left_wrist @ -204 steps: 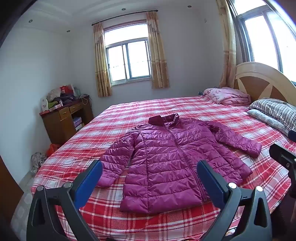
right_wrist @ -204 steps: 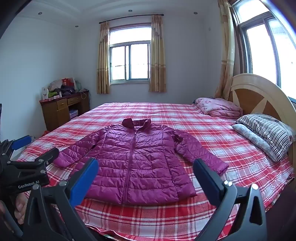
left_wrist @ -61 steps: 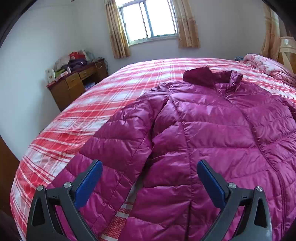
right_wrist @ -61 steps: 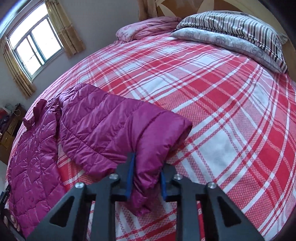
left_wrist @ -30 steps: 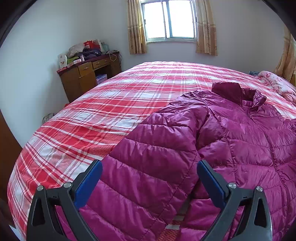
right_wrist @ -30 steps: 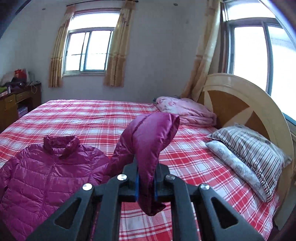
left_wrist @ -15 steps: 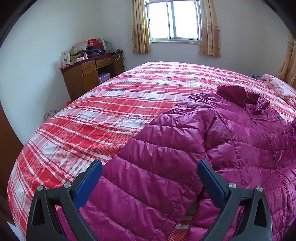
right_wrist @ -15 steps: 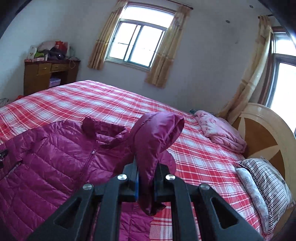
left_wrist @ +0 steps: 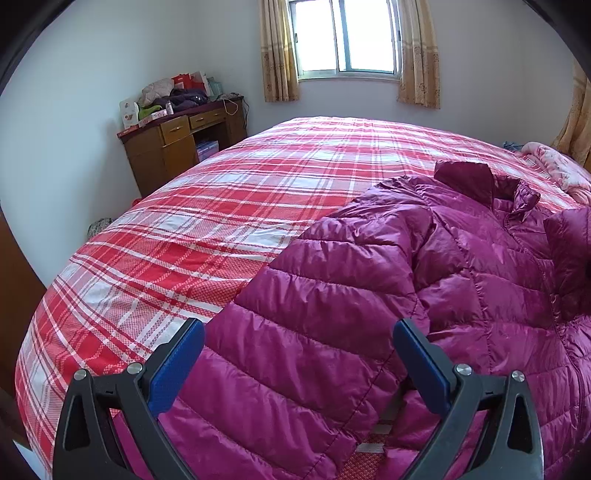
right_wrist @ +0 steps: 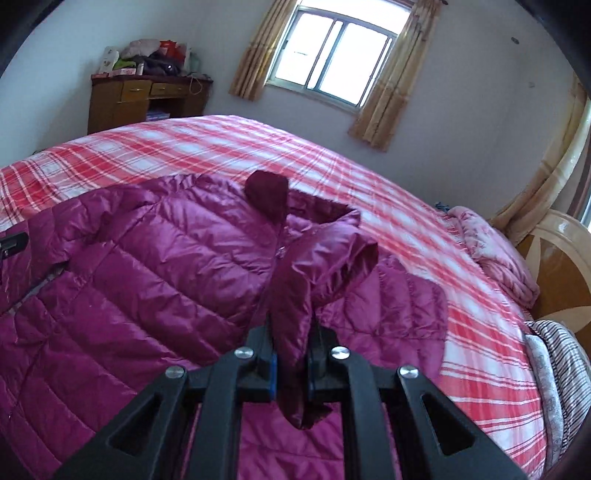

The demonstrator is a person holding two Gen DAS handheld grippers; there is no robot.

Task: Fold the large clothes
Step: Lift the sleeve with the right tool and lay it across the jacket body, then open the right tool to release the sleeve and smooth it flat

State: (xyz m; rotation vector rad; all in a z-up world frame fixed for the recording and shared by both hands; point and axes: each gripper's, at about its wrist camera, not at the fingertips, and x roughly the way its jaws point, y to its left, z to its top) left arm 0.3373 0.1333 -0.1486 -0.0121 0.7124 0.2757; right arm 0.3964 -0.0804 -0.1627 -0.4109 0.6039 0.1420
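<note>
Here, desk (left_wrist: 173,142) piled with clutter (left_wrist: 170,94)

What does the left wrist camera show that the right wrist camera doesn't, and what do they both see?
Only the left wrist view shows the left hand-held gripper, open above the jacket's near sleeve, which lies flat on the bed.

Only the right wrist view shows the right hand-held gripper shut on the other sleeve's cuff, lifted over the jacket's front, plus the wooden headboard and striped pillow.

Both show the magenta puffer jacket, the plaid bedspread, the desk and the window.
</note>
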